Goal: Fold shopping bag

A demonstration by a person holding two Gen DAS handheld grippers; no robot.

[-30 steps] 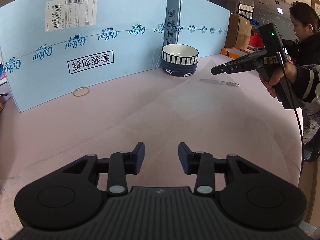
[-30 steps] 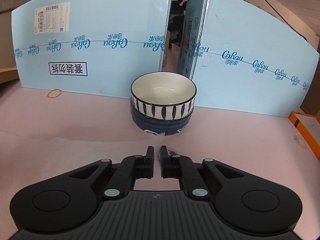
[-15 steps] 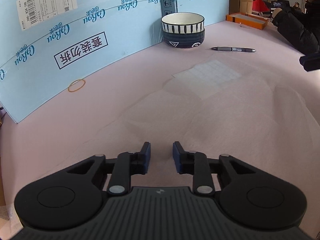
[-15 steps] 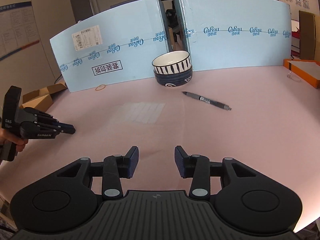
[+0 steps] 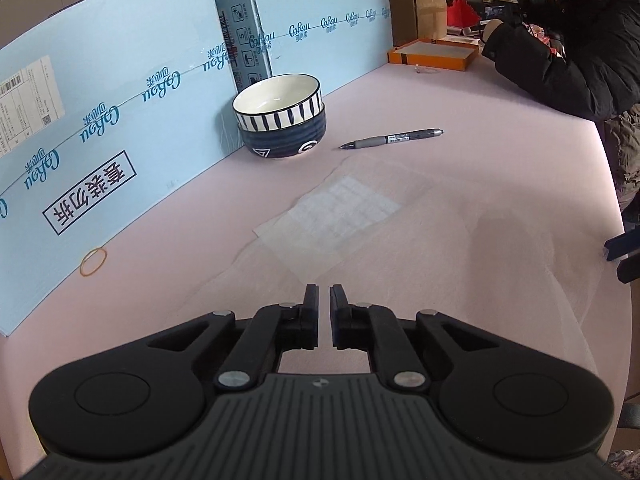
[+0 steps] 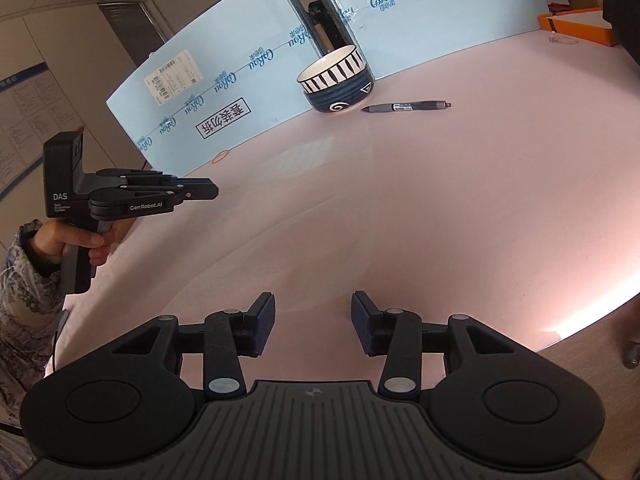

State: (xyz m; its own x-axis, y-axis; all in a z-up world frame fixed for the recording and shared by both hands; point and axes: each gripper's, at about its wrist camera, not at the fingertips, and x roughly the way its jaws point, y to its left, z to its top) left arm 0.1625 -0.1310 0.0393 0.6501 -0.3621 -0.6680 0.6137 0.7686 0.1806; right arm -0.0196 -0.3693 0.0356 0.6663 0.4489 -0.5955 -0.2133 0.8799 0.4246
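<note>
Evidently the shopping bag, lying flat, thin and translucent, is looking light, limp and slippery, best pinched at an edge; left gripper is opening from a narrow gap and right gripper is opening wide, both empty.

Bag lying spread on the table, between you and the bowls.

You are looking over the bag lying flat on the table; its far edge is sitting just before the pen, which is lying to the right of the stacked bowls. The bowls are standing against the board running along the back. A rubber band is lying at the board's foot, well to the left. A tray is sitting at the far right, beside a person's sleeve that is resting on the table.
</note>
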